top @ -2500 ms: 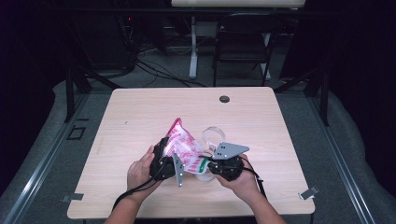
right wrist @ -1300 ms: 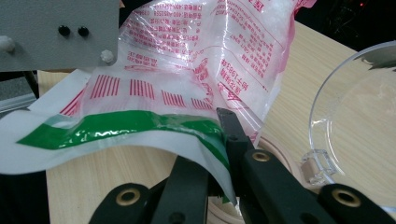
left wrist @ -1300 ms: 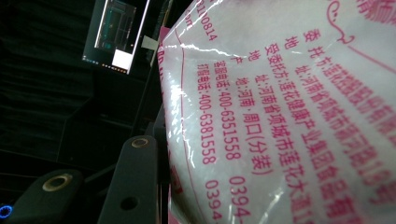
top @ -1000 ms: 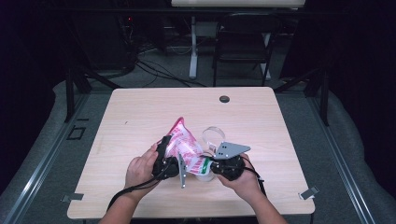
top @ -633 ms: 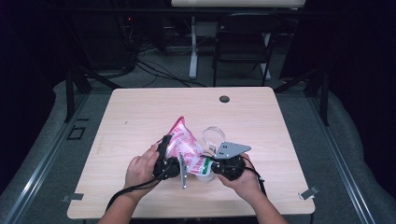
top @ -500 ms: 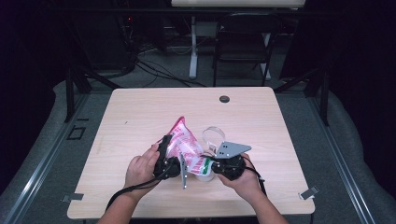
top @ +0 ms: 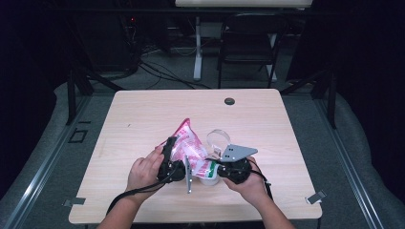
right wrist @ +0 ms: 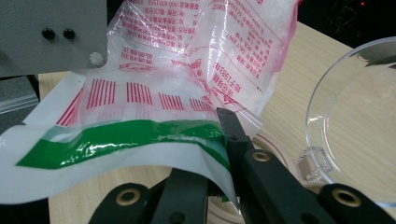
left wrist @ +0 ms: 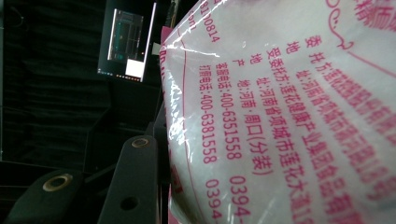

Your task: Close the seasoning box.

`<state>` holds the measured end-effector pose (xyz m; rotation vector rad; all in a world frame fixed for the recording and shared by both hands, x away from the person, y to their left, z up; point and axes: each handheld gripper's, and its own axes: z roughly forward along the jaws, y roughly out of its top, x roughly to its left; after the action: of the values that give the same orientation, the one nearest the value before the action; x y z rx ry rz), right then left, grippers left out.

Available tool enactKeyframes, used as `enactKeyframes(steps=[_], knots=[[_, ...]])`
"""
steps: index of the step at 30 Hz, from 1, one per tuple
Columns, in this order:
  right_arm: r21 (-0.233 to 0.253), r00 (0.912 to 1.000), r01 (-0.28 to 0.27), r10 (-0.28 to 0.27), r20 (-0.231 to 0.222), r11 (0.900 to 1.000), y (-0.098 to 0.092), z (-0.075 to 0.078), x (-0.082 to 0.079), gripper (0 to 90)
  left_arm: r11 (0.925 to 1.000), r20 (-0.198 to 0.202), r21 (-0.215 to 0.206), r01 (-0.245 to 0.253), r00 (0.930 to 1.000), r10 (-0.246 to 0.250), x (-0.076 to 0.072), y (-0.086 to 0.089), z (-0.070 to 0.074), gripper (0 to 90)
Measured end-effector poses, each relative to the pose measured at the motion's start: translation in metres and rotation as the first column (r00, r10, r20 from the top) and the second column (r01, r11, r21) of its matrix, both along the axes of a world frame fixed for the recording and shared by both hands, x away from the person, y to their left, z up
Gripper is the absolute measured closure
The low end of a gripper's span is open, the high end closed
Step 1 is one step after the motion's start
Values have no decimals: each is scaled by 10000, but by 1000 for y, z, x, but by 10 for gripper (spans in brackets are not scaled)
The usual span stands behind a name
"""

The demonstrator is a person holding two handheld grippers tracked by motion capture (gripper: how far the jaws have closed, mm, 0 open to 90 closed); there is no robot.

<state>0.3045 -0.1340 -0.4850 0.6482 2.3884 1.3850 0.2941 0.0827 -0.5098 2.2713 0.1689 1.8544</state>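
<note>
Two claws, left (top: 171, 151) and right (top: 216, 167), clamped on pink-printed clear plastic bag (top: 188, 145) beside clear round lid (top: 218, 139), near desk's (top: 143, 114) front edge.

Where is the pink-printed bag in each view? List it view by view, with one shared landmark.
High view: the pink-printed bag stands tilted at table centre, between both grippers.
Left gripper view: the bag fills the right side, against the jaws.
Right gripper view: it spreads across the upper left, its green-striped edge between the jaws.
Shared landmark: its red printed text.

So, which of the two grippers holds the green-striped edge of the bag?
The right gripper: its jaws pinch the bag at the green stripe; the left gripper grips the pink-printed side.
</note>
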Motion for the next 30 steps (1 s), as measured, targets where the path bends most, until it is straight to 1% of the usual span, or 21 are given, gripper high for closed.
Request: enactKeyframes(steps=[2, 3, 9, 10, 13, 15, 18, 22, 25, 26, 30], knots=[[12, 10000, 26, -26, 6, 10000, 0, 0, 0, 900, 10000, -38, -31, -22, 10000, 22, 0, 0, 0, 617], [7, 10000, 29, -29, 11, 10000, -1, 0, 0, 900, 10000, 35, 15, 9, 10000, -9, 0, -1, 1, 617], [-57, 10000, 5, -5, 8, 10000, -1, 0, 0, 900, 10000, 41, 42, 28, 10000, -28, 0, 0, 0, 618], [22, 10000, 6, -6, -9, 10000, 0, -1, 0, 900, 10000, -28, 21, -25, 10000, 25, 0, 0, 0, 618], [-71, 10000, 18, -18, -14, 10000, 1, -2, 0, 900, 10000, 66, 82, 30, 10000, -31, 0, 0, 0, 618], [-122, 10000, -18, 18, -35, 9999, 1, -2, 1, 900, 9999, 44, 142, 24, 10000, -24, 0, 1, 0, 618], [-54, 10000, 23, -23, -45, 10000, 2, -3, 1, 900, 9998, 28, 181, 30, 10000, -31, 0, 1, 0, 618], [-157, 10000, 10, -11, -63, 9999, 1, -4, 1, 900, 9998, 31, 185, 10, 10000, -10, 0, 1, 0, 618], [-222, 10000, -7, 5, -90, 9998, 2, -5, 1, 900, 9998, 93, 215, 34, 10000, -36, 0, 1, 1, 619], [-154, 10000, 5, -7, -99, 9999, 2, -6, 1, 900, 9998, 111, 211, 42, 9999, -44, 0, 1, 1, 620], [-216, 10000, -48, 47, -29, 9998, 2, -6, 1, 900, 9997, 160, 246, 52, 9999, -56, -1, 1, 3, 621]])
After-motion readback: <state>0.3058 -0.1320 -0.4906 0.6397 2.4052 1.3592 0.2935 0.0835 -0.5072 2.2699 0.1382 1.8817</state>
